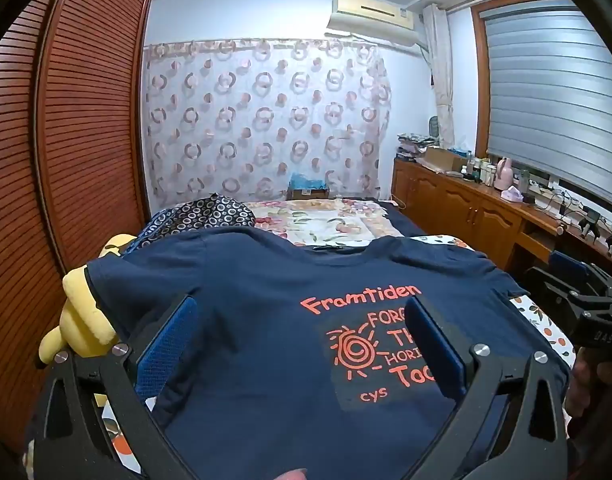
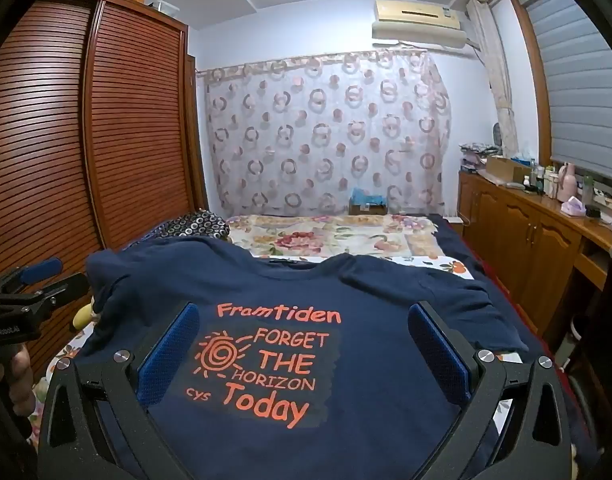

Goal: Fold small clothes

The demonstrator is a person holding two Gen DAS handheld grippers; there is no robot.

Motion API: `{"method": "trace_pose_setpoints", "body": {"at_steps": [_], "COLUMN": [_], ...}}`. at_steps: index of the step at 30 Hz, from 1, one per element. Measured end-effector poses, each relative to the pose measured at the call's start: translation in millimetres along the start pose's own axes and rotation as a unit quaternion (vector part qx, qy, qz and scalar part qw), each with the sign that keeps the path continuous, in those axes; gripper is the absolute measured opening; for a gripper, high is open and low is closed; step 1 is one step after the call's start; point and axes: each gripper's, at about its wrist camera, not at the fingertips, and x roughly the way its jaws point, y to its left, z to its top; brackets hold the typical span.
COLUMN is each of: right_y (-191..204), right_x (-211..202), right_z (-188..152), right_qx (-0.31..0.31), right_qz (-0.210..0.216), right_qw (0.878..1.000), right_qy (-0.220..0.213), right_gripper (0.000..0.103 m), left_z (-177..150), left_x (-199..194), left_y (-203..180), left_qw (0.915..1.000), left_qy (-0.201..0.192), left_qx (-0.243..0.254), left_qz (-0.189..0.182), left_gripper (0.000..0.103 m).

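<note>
A small navy T-shirt with orange print "Framtiden Forget the Horizon Today" lies spread face up on the bed, collar away from me; it also shows in the right wrist view. My left gripper is open, hovering just above the shirt's lower left part, its blue pads wide apart. My right gripper is open above the print, with nothing between its pads. Each gripper shows at the edge of the other's view: the right gripper, the left gripper.
A yellow plush toy lies at the bed's left edge beside the shirt. A dark patterned pillow and floral quilt lie beyond. A louvred wardrobe stands left, a wooden cabinet with clutter right.
</note>
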Motion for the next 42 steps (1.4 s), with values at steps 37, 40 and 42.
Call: {"method": "trace_pose_setpoints", "body": {"at_steps": [37,40,42], "right_y": [0.7,0.8,0.6], "right_x": [-2.4,-2.9,-2.9], "right_z": [-2.6,-2.4,-2.5], "right_qx": [0.001,0.001,0.001], "right_qz": [0.003,0.003,0.003], "right_qw": [1.000,1.000,1.000], "right_qy": [-0.003,-0.004,-0.004], "right_gripper": [0.103,0.103,0.103], "left_z": [-0.3,-0.3,-0.3], "left_x": [-0.8,-1.0,-0.9], "left_y": [-1.2,-1.4,-1.4], "left_qw": [1.0000,1.0000,1.0000], "left_qy": [-0.005,-0.006,-0.006], "left_qx": [0.005,0.005,0.006], "left_qz": [0.003,0.004,0.003], "left_gripper": [0.103,0.103,0.103]}}
